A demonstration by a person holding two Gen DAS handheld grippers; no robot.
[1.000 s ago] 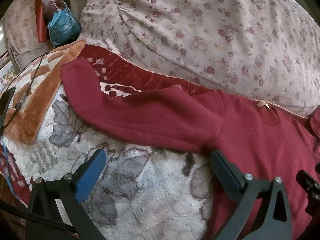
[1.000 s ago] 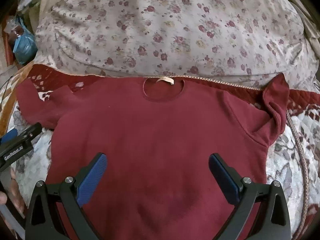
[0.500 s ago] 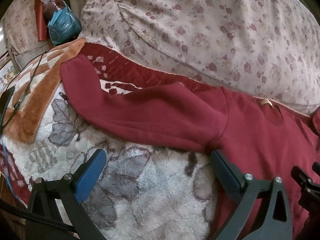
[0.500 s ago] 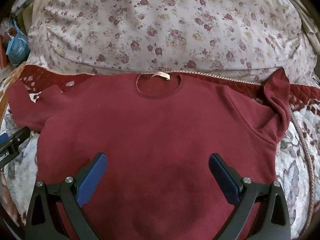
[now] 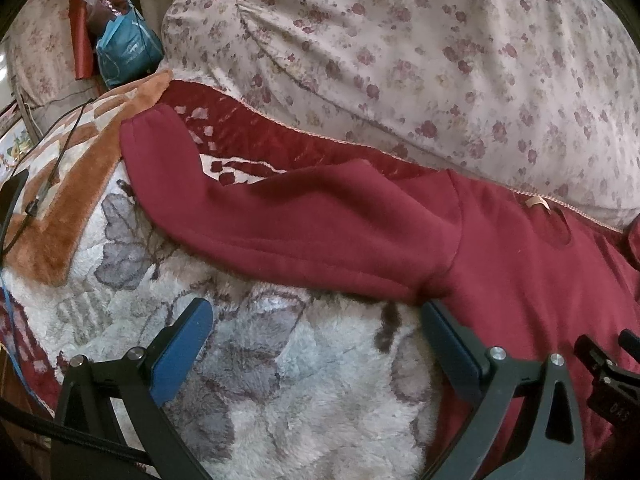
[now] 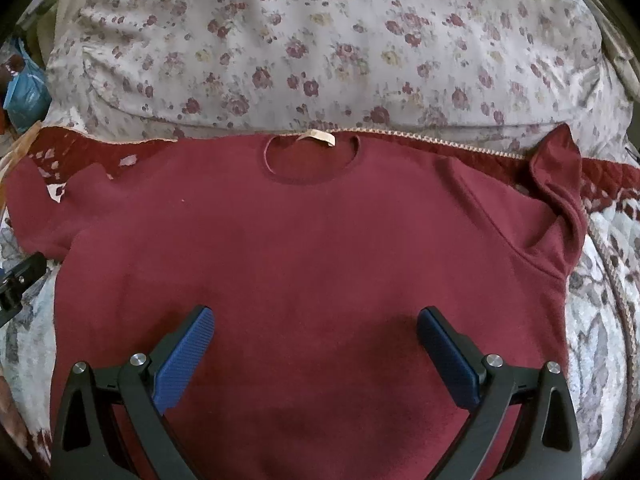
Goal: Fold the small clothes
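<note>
One maroon sweatshirt (image 6: 312, 248) lies flat, front side up, on one plush floral blanket (image 5: 304, 396). Its neckline, with one beige label (image 6: 319, 136), points away from both tongs toward one flower-print pillow (image 6: 320, 40) that borders the garment's far edge.

Right gripper (image 6: 315, 354): jaws spread wide, holding nothing. Both blue pads hover over the lower body of the sweatshirt, one to each side of its centre line. Whether the pads touch the cloth cannot be told.

Left gripper (image 5: 316, 344): jaws spread wide, holding nothing. The left pad sits over bare blanket; the right pad sits at the garment's side edge, just below the armpit.

Two sleeves are visible. One long sleeve (image 5: 288, 220) extends straight out ahead of the left gripper and off to its left. The second sleeve (image 6: 560, 184) is bunched and folded upward, ahead and to the right of the right gripper.

One blue bag (image 5: 124, 52) lies well beyond the left gripper, at far left.
</note>
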